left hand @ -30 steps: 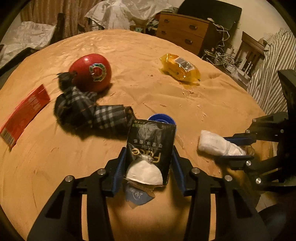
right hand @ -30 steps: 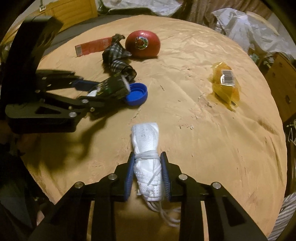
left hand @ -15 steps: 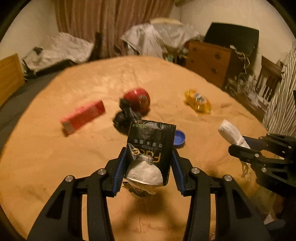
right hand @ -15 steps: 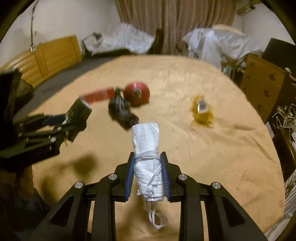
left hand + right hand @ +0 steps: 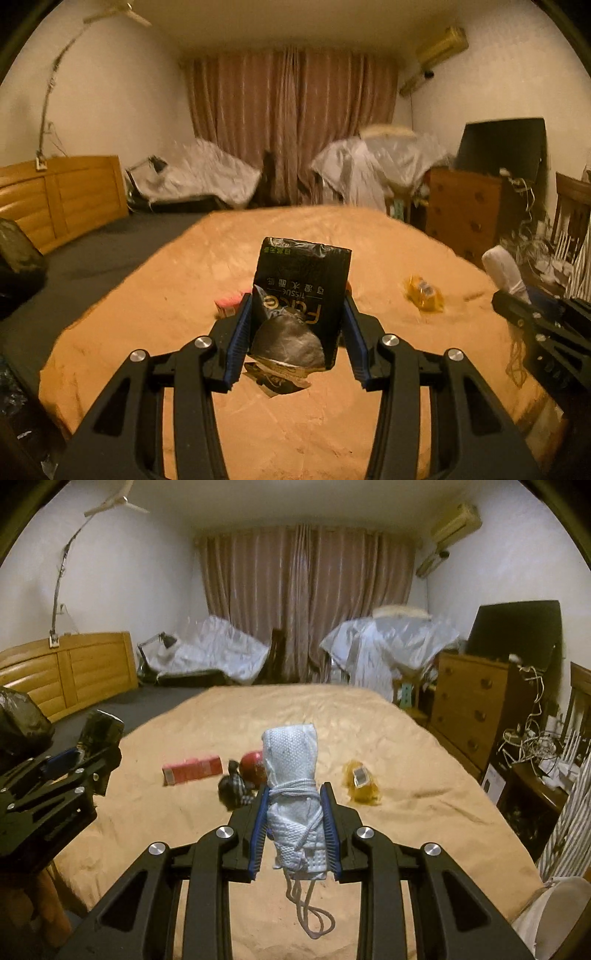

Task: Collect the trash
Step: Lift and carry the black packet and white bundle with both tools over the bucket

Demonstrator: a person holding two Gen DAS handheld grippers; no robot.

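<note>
My left gripper (image 5: 295, 328) holds a black tissue pack (image 5: 301, 295) between its blue pads; the jaws are narrow and press on both sides of the pack. The pack is above the table, not touching it, and a torn flap hangs under it. My right gripper (image 5: 294, 830) is closed on a rolled white mask (image 5: 293, 794), tied with its own string; a loop of string hangs below the jaws. On the orange table cover (image 5: 406, 812) I see more things, far from both grippers: a red box (image 5: 192, 770) at the left, a dark checked cloth (image 5: 232, 794) touching a red round fruit (image 5: 253, 770), and a yellow wrapper (image 5: 360, 781) at the right. A black bag (image 5: 18, 720) is at the far left edge.
</note>
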